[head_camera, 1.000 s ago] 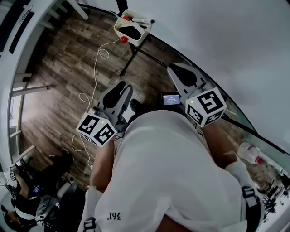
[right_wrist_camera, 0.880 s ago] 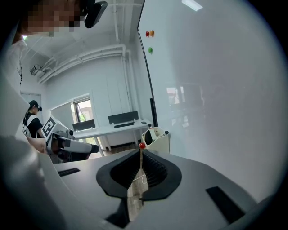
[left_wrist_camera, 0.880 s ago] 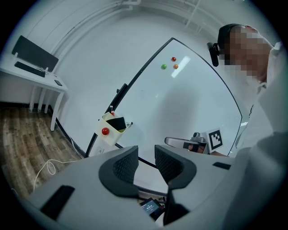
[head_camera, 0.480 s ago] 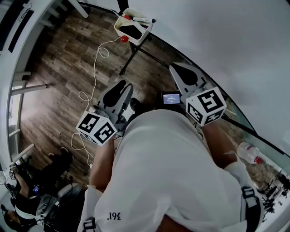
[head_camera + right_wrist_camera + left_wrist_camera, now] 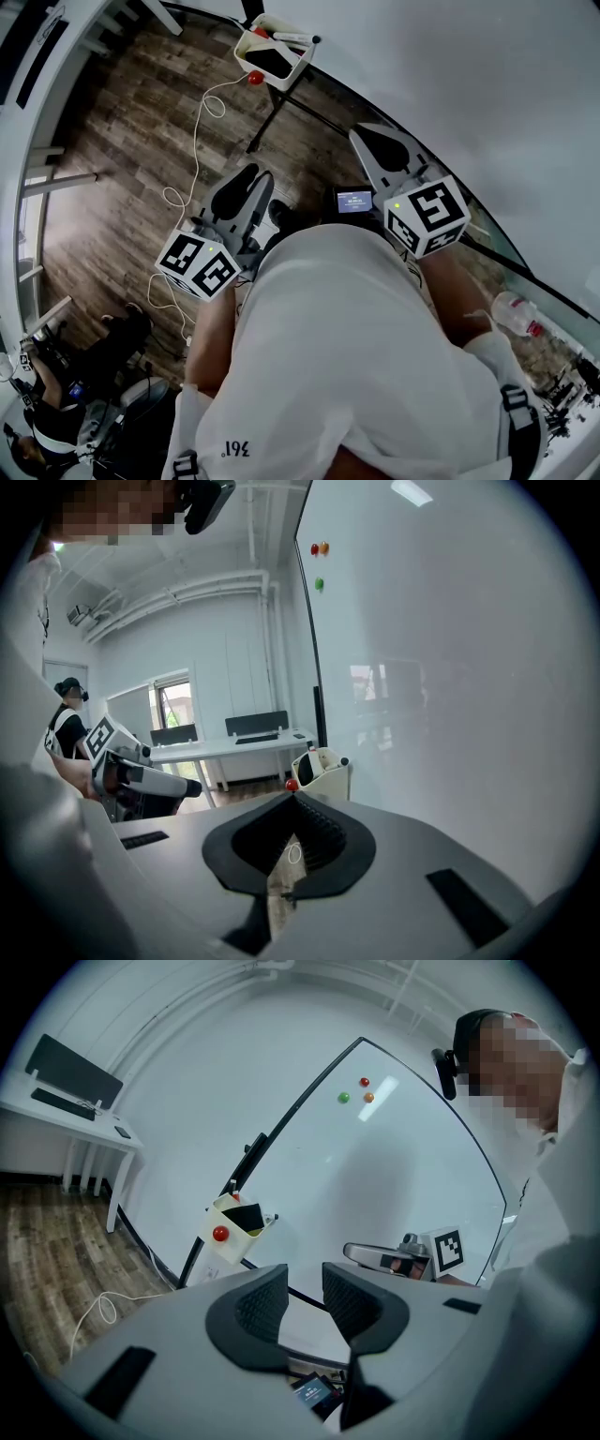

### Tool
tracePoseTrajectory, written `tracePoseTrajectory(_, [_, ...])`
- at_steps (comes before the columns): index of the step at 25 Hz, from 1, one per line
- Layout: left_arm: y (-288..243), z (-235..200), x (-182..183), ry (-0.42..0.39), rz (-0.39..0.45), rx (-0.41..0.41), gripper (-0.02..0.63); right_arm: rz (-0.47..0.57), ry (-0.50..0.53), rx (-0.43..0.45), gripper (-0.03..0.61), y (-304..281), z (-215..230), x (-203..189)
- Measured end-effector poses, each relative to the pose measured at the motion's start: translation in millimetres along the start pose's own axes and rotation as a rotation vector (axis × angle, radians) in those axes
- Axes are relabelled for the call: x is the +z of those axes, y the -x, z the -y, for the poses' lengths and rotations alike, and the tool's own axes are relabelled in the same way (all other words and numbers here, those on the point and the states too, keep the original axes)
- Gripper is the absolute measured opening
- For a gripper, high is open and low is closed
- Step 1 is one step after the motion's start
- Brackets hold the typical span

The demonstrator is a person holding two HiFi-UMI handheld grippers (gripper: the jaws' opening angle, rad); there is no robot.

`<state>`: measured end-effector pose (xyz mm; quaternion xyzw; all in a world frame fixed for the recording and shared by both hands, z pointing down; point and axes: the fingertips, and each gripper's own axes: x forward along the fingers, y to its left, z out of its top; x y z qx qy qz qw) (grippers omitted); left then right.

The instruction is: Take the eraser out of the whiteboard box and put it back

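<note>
Eraser (image 5: 246, 1217) sits in box (image 5: 236, 1246), well ahead of your jaws. Left gripper (image 5: 305, 1283) jaws apart, empty; right gripper (image 5: 292, 803) jaws closed, empty. Fits pre-pickup or job done.

The head camera looked steeply down over the shoulders of the person (image 5: 347, 356) onto the floor (image 5: 131, 141) and whiteboard (image 5: 450, 94). Cameras on the left gripper (image 5: 248, 180) and right gripper (image 5: 368, 137) sat close behind their own jaws, the left one facing the board, the right one looking along it. All three shared the distant whiteboard box (image 5: 272, 54).
</note>
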<state>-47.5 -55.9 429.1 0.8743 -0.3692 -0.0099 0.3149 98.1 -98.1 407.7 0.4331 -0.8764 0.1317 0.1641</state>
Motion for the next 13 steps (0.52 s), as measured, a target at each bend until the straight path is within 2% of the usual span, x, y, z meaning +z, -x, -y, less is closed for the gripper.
tracePoseTrajectory(13, [-5, 9, -12, -0.005, -0.028, 0.007, 0.121, 0.013, -0.002, -0.01, 0.025, 10, 11, -5])
